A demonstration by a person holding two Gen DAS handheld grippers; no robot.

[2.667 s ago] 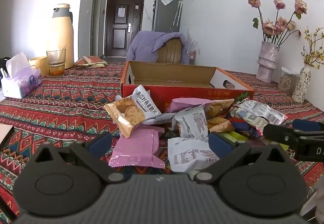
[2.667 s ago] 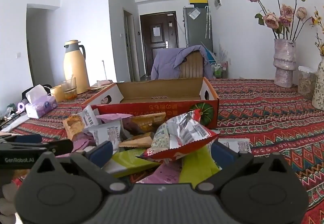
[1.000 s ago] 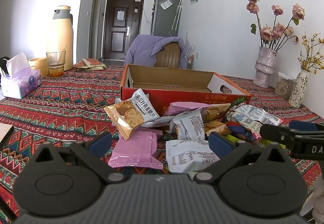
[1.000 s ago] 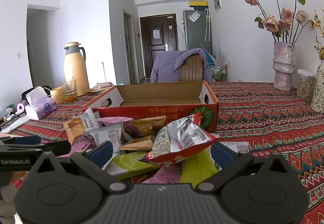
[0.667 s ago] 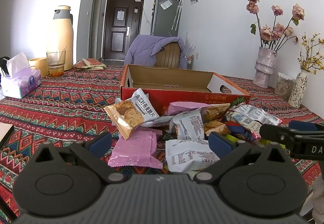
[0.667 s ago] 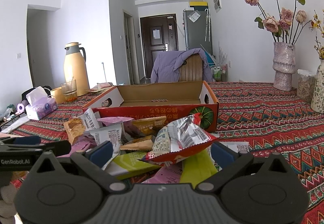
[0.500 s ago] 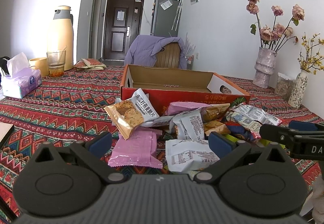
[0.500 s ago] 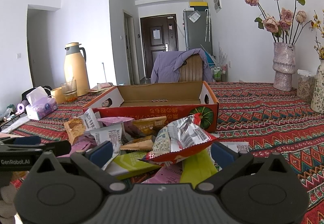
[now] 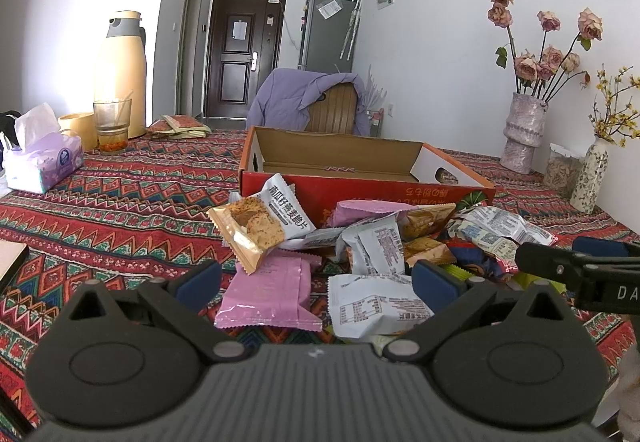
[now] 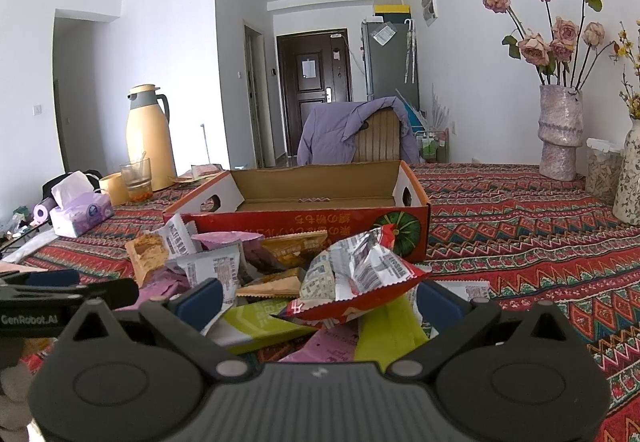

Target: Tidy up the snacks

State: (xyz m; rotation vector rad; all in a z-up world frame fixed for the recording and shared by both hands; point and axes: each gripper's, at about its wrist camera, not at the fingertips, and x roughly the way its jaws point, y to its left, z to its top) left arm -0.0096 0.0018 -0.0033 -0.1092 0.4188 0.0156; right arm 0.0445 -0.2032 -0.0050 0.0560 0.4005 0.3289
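Left gripper [image 9: 316, 282] hovered low over near edge of snack pile, jaws spread wide, nothing between them; pink packet [image 9: 272, 292] and white packet [image 9: 376, 306] lay just ahead. Right gripper [image 10: 320, 302] likewise gaped, empty, over red-and-silver packet [image 10: 360, 278] and green packet [image 10: 260, 322]. Biscuit packet [image 9: 260, 224] leaned against cardboard box [image 9: 360, 186] behind pile. Box sat open on patterned tablecloth [image 9: 120, 210]. Further back: tissue pack [image 9: 44, 162], thermos [image 9: 120, 70], vase [image 9: 522, 130].
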